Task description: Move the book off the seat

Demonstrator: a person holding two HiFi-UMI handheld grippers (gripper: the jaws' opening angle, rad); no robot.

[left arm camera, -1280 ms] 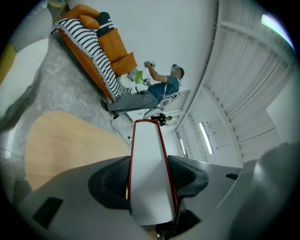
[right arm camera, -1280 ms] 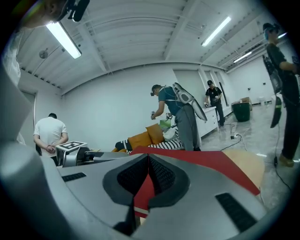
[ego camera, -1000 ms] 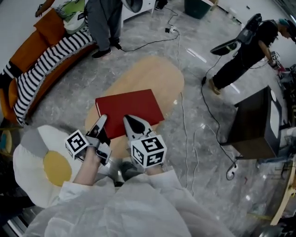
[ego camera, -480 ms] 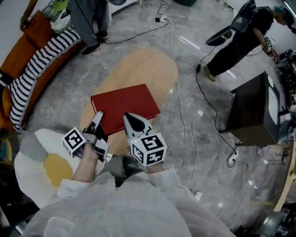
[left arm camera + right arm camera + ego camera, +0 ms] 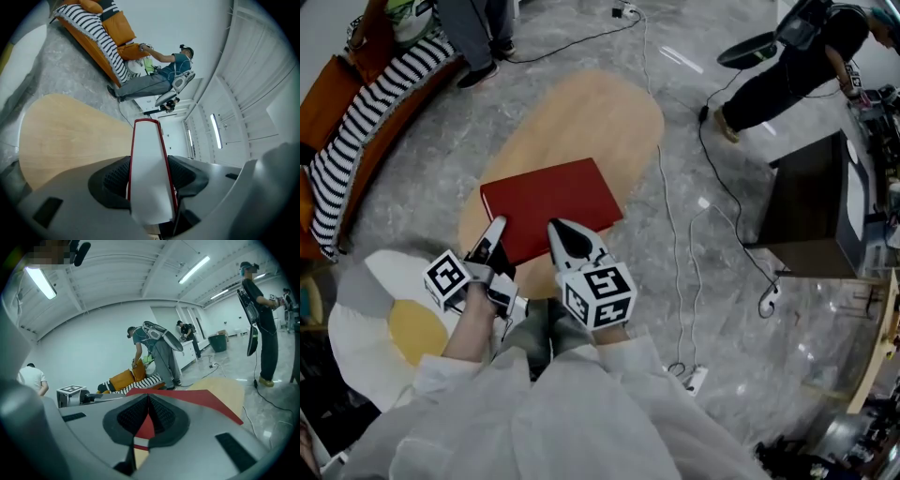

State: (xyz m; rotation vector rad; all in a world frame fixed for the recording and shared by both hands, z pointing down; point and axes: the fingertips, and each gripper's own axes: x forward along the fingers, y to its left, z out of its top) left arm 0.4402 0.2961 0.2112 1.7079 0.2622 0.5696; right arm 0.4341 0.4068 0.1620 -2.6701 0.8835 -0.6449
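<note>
Head view: red book (image 5: 551,206) lies flat over near end of oval wooden table (image 5: 600,122); can't tell if it touches tabletop. left gripper (image 5: 495,231) at book's near left corner, right gripper (image 5: 564,236) on near edge just beside it. Egg-shaped cushion (image 5: 366,319) on floor off table's near left.

Left gripper view: jaws clamped on book, white page edge between pads, red covers either side. Orange sofa (image 5: 123,26) with striped blanket (image 5: 96,33) beyond table.

Right gripper view: jaws clenched on book's red edge; cover spreads rightward over table.
</note>
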